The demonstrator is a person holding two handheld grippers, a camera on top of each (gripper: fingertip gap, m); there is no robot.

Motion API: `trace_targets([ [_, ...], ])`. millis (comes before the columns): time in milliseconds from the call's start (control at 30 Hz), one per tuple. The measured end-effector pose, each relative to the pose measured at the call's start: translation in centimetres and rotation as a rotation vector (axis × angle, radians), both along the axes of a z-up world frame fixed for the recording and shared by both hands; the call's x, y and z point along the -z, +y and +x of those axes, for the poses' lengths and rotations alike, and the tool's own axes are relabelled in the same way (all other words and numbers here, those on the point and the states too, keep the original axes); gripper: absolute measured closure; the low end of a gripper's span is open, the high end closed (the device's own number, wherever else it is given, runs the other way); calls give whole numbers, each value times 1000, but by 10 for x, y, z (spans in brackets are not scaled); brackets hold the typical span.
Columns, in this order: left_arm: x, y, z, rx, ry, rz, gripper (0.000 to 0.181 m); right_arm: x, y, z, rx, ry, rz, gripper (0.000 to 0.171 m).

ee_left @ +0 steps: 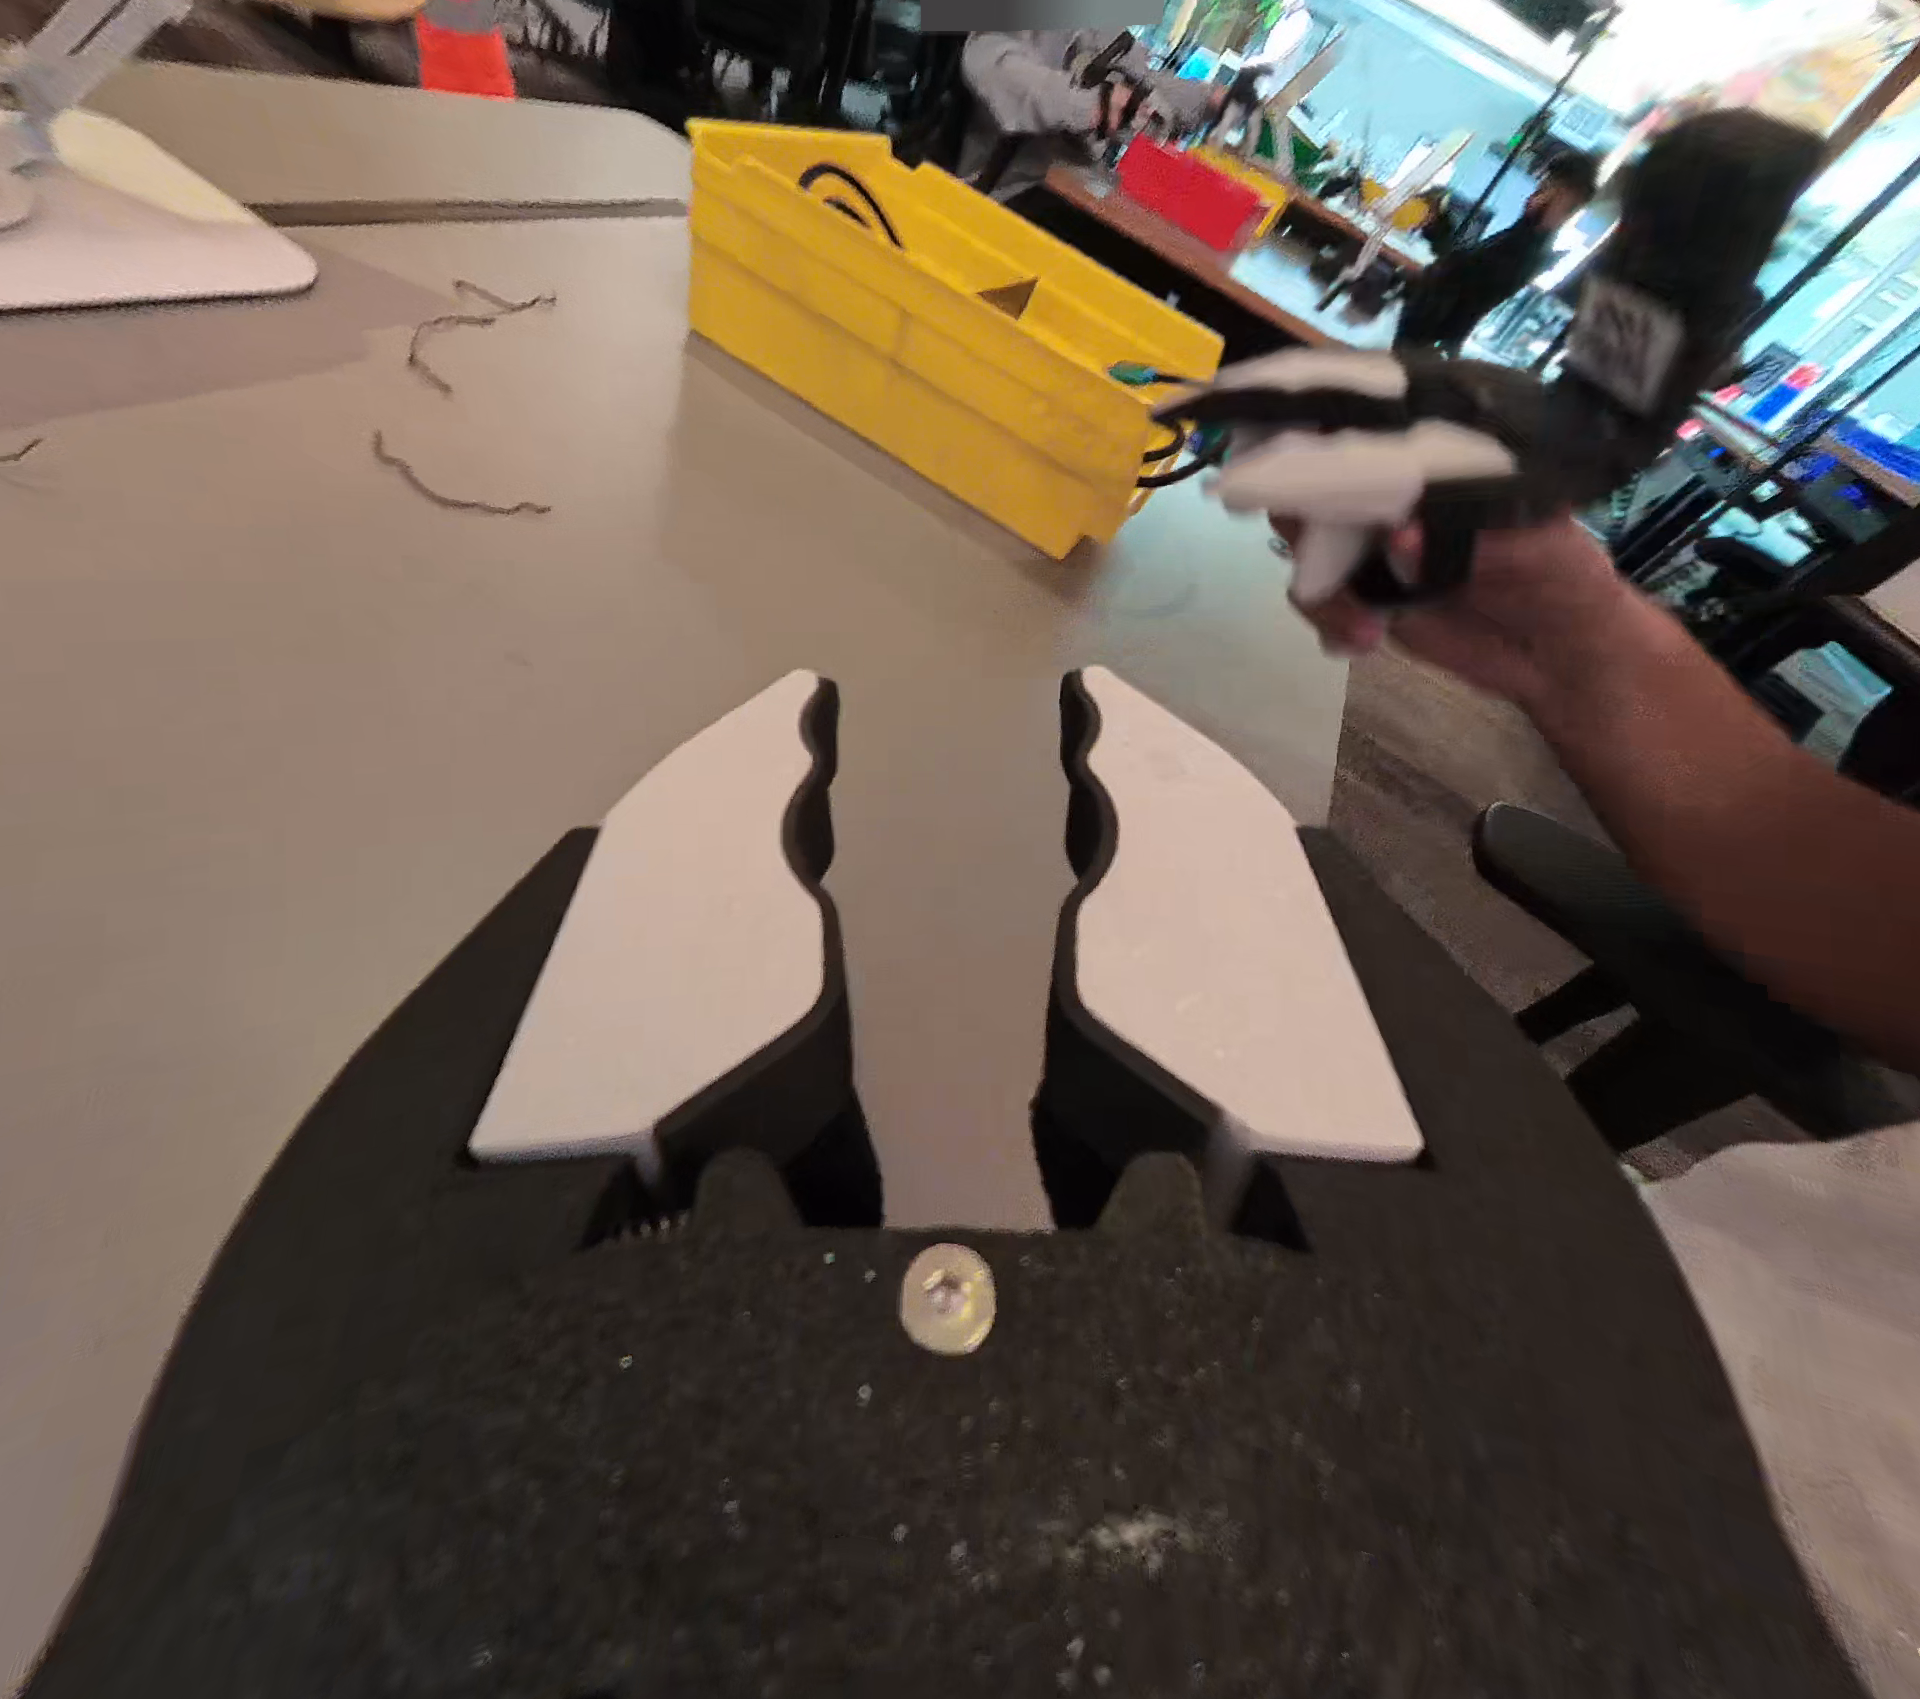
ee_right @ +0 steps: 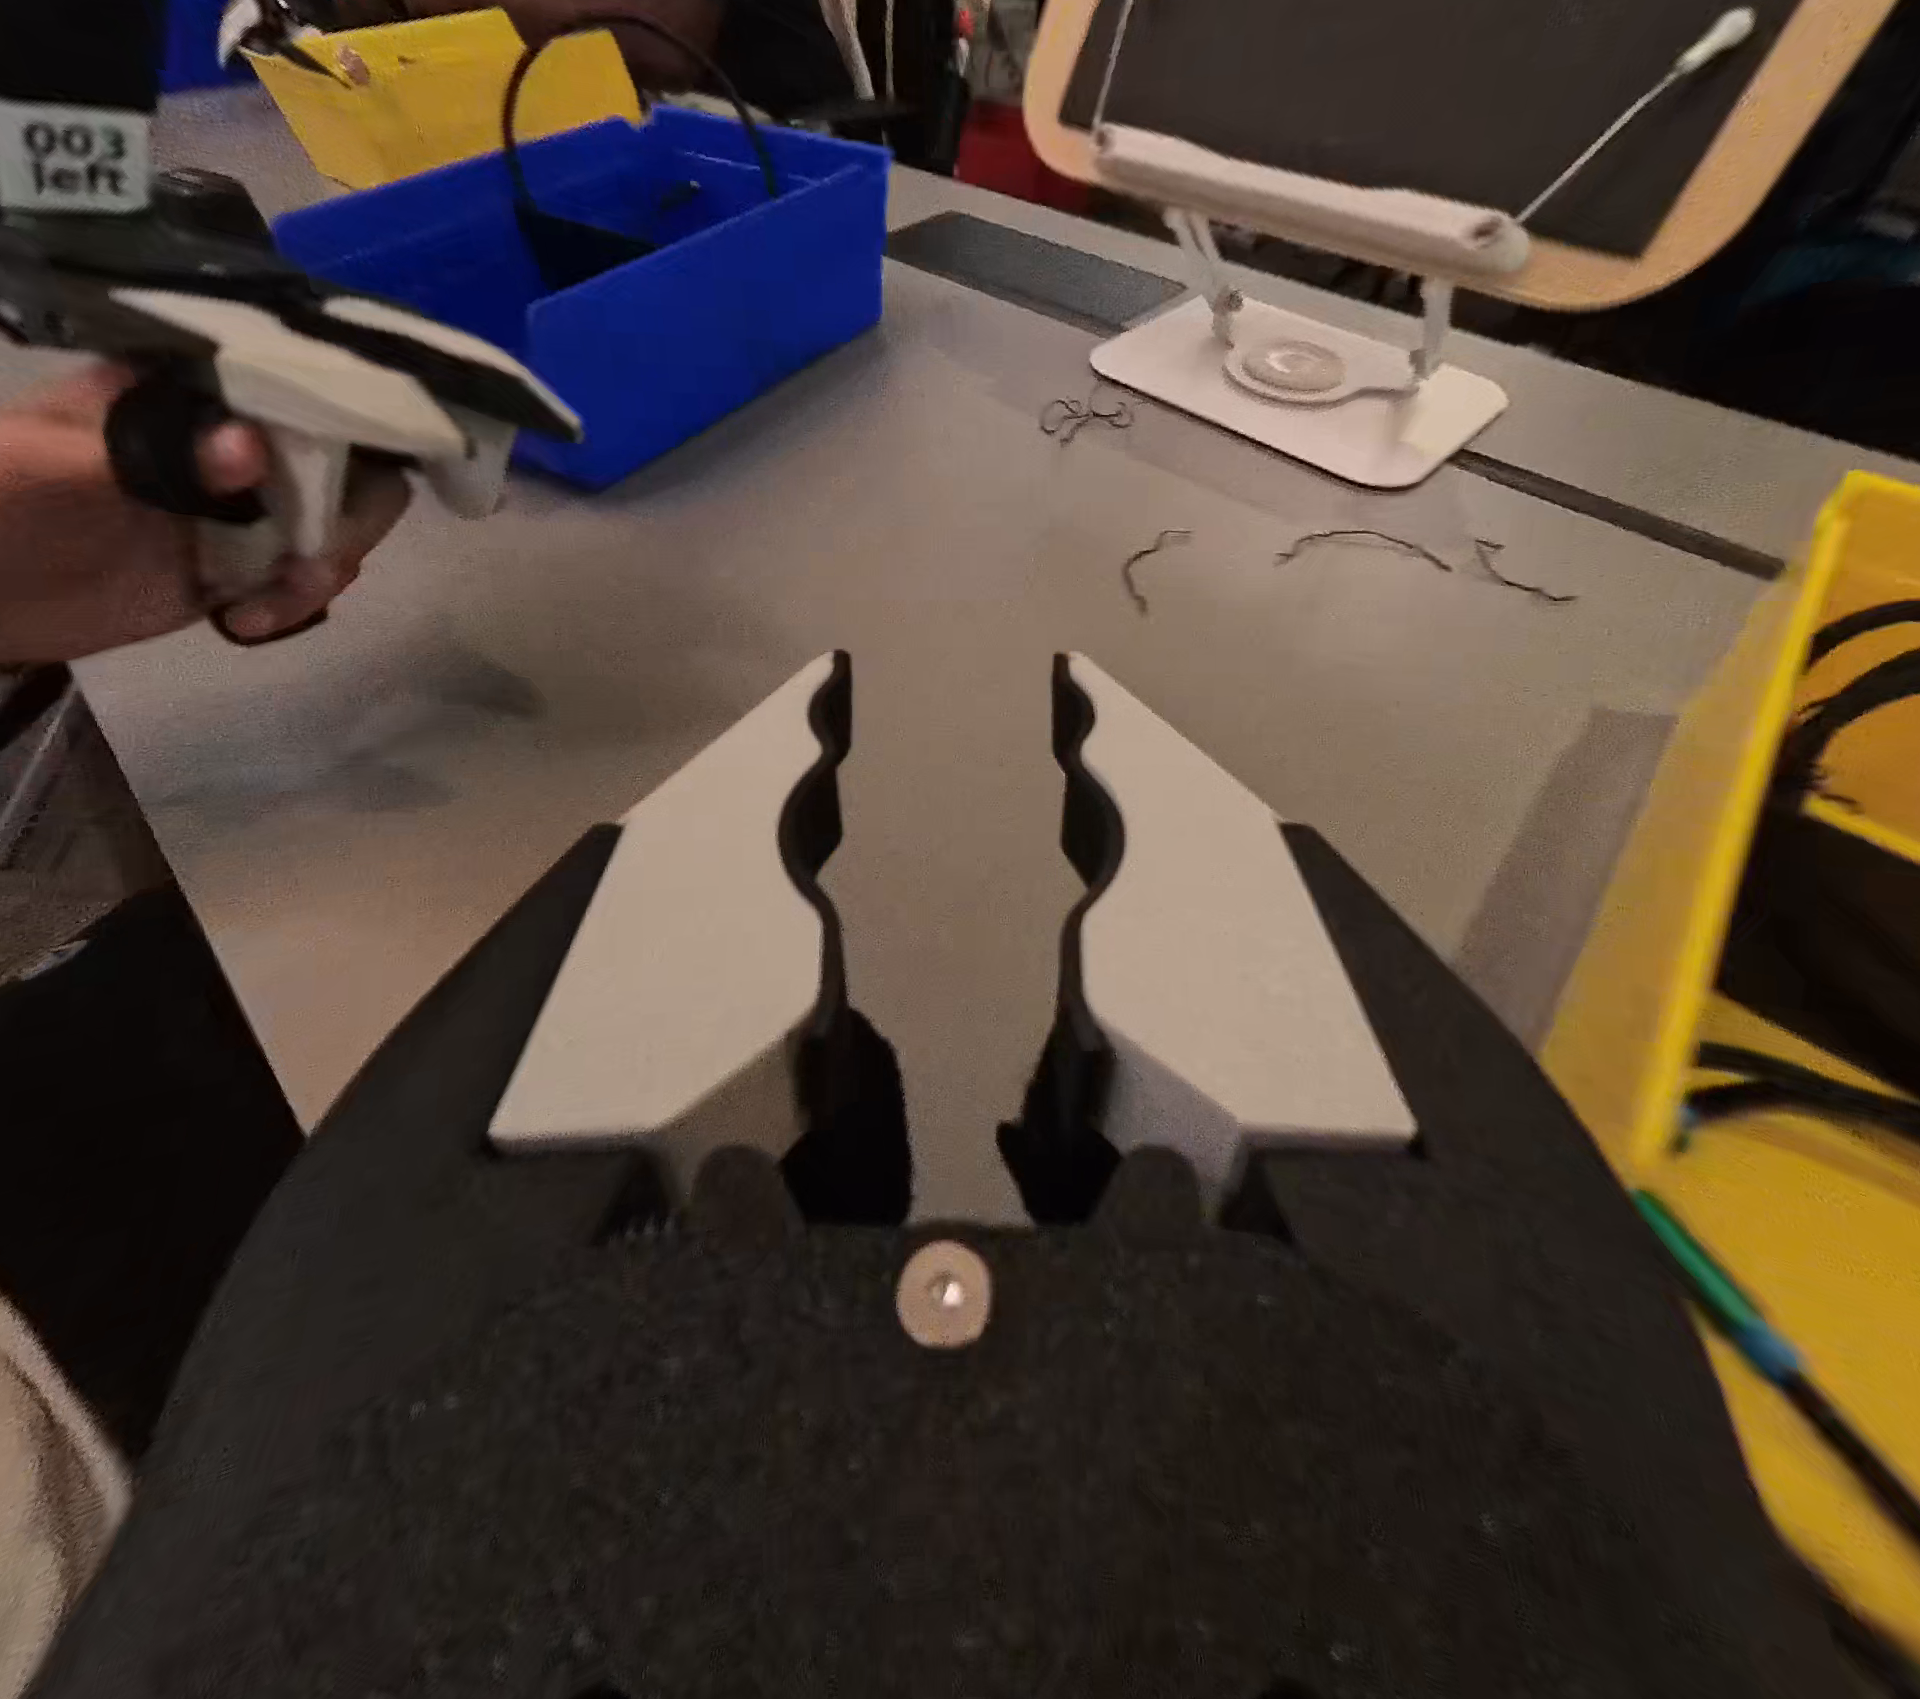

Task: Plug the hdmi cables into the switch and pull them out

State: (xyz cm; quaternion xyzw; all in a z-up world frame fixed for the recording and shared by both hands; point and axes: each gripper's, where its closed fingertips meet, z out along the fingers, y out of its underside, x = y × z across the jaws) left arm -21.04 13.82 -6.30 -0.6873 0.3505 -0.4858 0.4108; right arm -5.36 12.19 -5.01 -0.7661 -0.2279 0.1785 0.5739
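Both tools empty, jaws apart: left tool [ee_left: 948, 693], right tool [ee_right: 951, 673]. Cables [ee_right: 1860, 714] in yellow bin [ee_right: 1704, 922] look floppy; grab by stiff plug.

The right tool [ee_right: 951, 673] hangs over the grey counter [ee_right: 727, 569], its two pale fingers [ee_right: 717, 911] spread apart with nothing between them. At far left a hand holds the left tool [ee_right: 520, 423], just in front of a blue bin [ee_right: 665, 319] holding a black cable [ee_right: 634, 91]. A yellow bin [ee_right: 1662, 974] with black cables stands at the right edge, a tablet stand [ee_right: 1309, 392] beyond.
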Motion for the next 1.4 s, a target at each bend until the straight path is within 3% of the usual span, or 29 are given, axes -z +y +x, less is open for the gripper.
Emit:
trace_targets([
  [100, -5, 10, -27, -15, 102, -58, 133, 40, -32, -38, 19, 8, 42, 138],
  [167, -12, 34, -60, -80, 196, -33, 133, 52, -46, -53, -14, 50, 48, 142],
  [333, -8, 158, -165, -317, 604, -102, 130, 62, -46, -51, -84, 93, -17, 143],
  [400, 5, 211, -199, -407, 712, -226, 130, 62, -43, -45, -86, 158, -49, 143],
  [500, 31, 260, -205, -422, 664, -520, 128, 57, -42, -43, -111, 280, -94, 143],
  [633, 57, 307, -200, -506, 623, -644, 127, 62, -42, -41, -118, 261, -114, 143],
  [767, 88, 312, -197, -501, 699, -706, 126, 69, -45, -50, -144, 190, -110, 143],
  [833, 97, 308, -195, -475, 711, -728, 140, 72, -45, -53, -156, 166, -110, 143],
  [900, 95, 307, -193, -466, 664, -737, 146, 72, -47, -54, -156, 159, -109, 143],
  [933, 91, 305, -194, -460, 646, -735, 160, 74, -46, -54, -159, 167, -109, 143],
  [1067, 69, 297, -200, -445, 666, -606, 166, 66, -46, -52, -149, 208, -116, 143],
  [1233, -9, 277, -186, -366, 580, -311, 164, 60, -44, -49, -139, 233, -98, 143],
  [1400, -103, 220, -145, -207, 552, 72, 164, 48, -32, -46, -119, 118, 32, 140],
])
